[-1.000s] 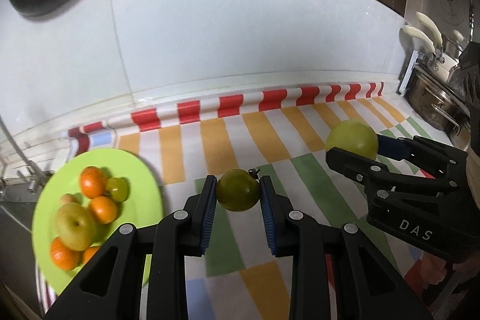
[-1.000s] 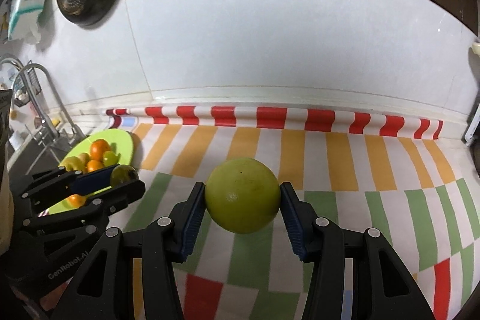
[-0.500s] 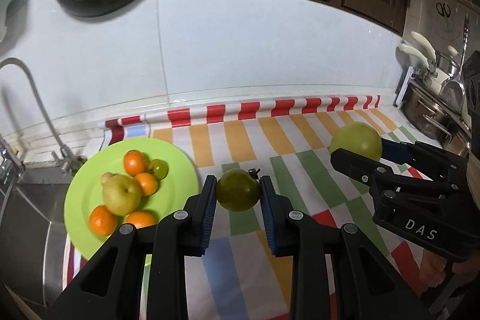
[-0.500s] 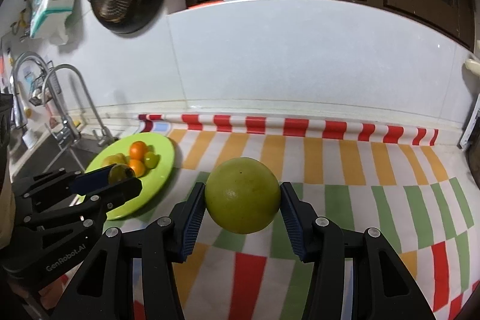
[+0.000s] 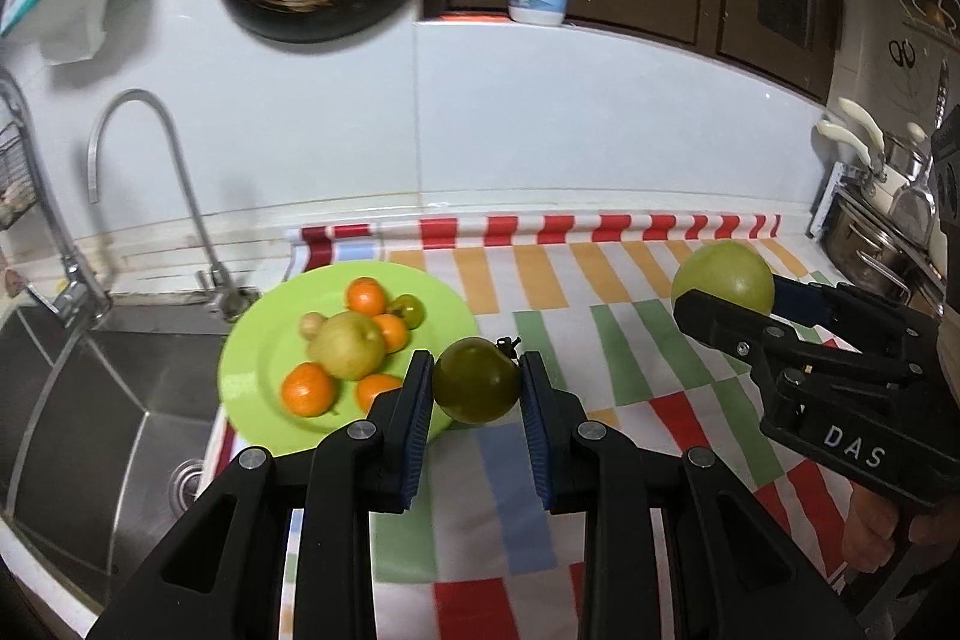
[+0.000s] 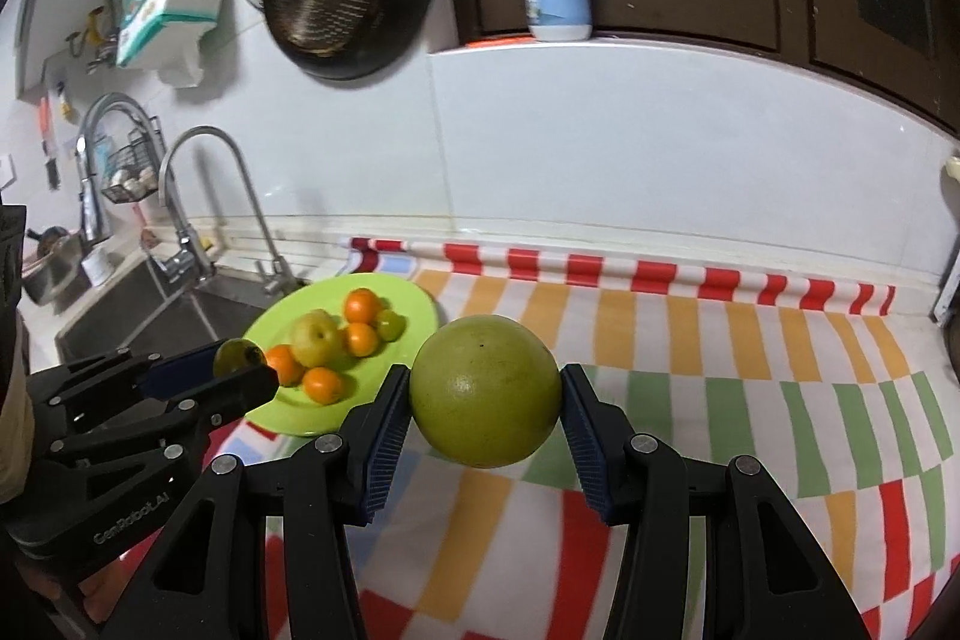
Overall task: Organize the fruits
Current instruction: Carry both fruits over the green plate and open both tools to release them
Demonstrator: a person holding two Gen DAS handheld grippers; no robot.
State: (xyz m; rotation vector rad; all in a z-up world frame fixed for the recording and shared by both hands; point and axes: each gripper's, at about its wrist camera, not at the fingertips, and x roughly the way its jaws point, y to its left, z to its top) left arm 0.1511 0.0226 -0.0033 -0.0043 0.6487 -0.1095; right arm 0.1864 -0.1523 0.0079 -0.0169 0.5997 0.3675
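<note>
A dark green fruit [image 5: 477, 379] sits pinched between the pads of my left gripper [image 5: 474, 394], above the checked cloth [image 5: 630, 376]. My right gripper [image 6: 485, 400] clamps a bigger pale green fruit [image 6: 486, 391]. Ahead and left of both lies the green plate [image 5: 264, 358], holding small oranges [image 5: 309, 388], a yellow pear-like fruit [image 5: 348, 345] and a small green one [image 5: 411, 310] (beside the sink [image 5: 90, 400]).

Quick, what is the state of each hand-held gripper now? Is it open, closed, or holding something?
Left hand-held gripper: closed on the small dark green fruit.
Right hand-held gripper: closed on the large light green fruit.
</note>
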